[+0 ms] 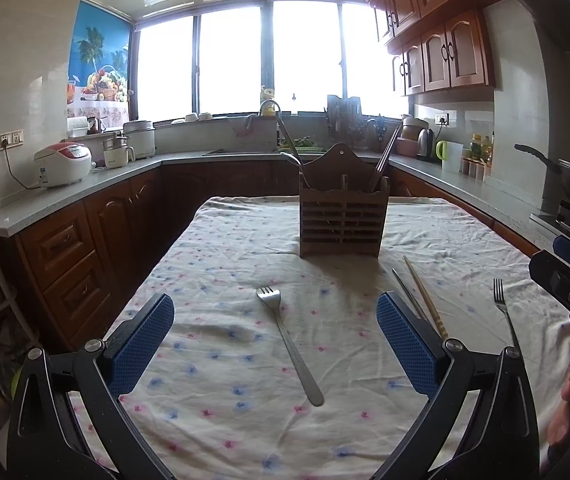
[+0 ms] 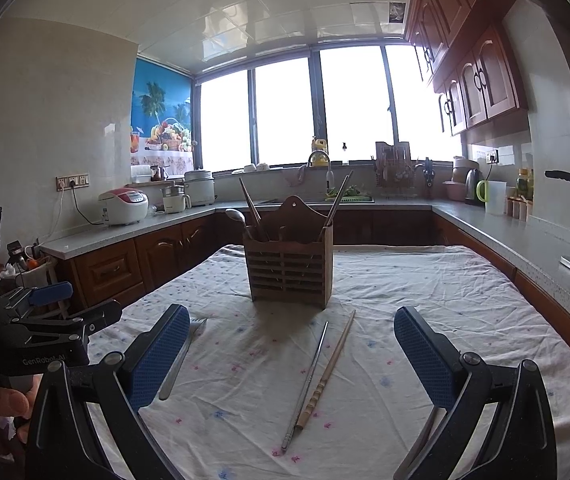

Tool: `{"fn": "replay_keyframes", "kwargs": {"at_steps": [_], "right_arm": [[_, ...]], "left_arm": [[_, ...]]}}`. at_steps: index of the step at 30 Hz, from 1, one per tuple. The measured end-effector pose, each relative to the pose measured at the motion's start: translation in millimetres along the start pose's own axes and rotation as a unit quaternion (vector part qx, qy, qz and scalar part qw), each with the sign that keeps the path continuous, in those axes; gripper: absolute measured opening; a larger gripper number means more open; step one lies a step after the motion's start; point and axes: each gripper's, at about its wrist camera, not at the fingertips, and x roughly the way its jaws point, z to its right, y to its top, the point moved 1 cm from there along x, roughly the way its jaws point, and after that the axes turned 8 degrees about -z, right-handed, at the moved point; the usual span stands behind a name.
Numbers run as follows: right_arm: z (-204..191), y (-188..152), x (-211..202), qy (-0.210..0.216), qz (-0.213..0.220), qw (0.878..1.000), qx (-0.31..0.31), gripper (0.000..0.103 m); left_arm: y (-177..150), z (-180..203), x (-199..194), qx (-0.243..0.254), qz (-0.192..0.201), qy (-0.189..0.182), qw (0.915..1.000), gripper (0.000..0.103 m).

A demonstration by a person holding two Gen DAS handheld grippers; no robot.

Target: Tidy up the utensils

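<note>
Kitchen worktop (image 1: 245,240) under a flowered cloth: the left claw (image 1: 275,346) hangs wide open over a fork (image 1: 289,344), the right claw (image 2: 291,360) wide over two chopsticks (image 2: 325,368). Beyond stands the wooden holder (image 1: 344,216). Flat, slim utensils could slip from a closing claw or snag the cloth.

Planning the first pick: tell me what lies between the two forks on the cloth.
Two chopsticks, metal and bamboo, lie side by side between the forks; right wrist view shows them best.
</note>
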Motion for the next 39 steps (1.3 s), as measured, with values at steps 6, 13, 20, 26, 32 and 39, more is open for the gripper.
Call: {"fn": "replay_keyframes", "kwargs": {"at_steps": [6, 13, 20, 26, 32, 39], "right_arm": [[0, 2, -1, 0.001, 0.002, 1.0, 0.002, 0.103], [1, 2, -3, 0.0, 0.003, 1.0, 0.004, 0.103], [3, 2, -5, 0.001, 0.002, 1.0, 0.007, 0.103], [8, 2, -3, 0.0, 0.0, 1.0, 0.012, 0.103], [13, 2, -2, -0.001, -0.002, 1.0, 0.016, 0.103], [14, 2, -1, 0.0, -0.003, 1.0, 0.017, 0.103]], "left_arm": [[1, 3, 0, 0.003, 0.0, -0.002, 1.0, 0.103], [1, 3, 0, 0.004, 0.0, -0.003, 1.0, 0.103], [1, 3, -1, 0.005, -0.001, -0.003, 1.0, 0.103], [3, 7, 0, 0.007, -0.003, -0.006, 0.9999, 0.103], [3, 8, 2, 0.004, -0.008, -0.01, 0.9999, 0.103], [4, 9, 1, 0.005, -0.007, -0.013, 0.9999, 0.103]]}}
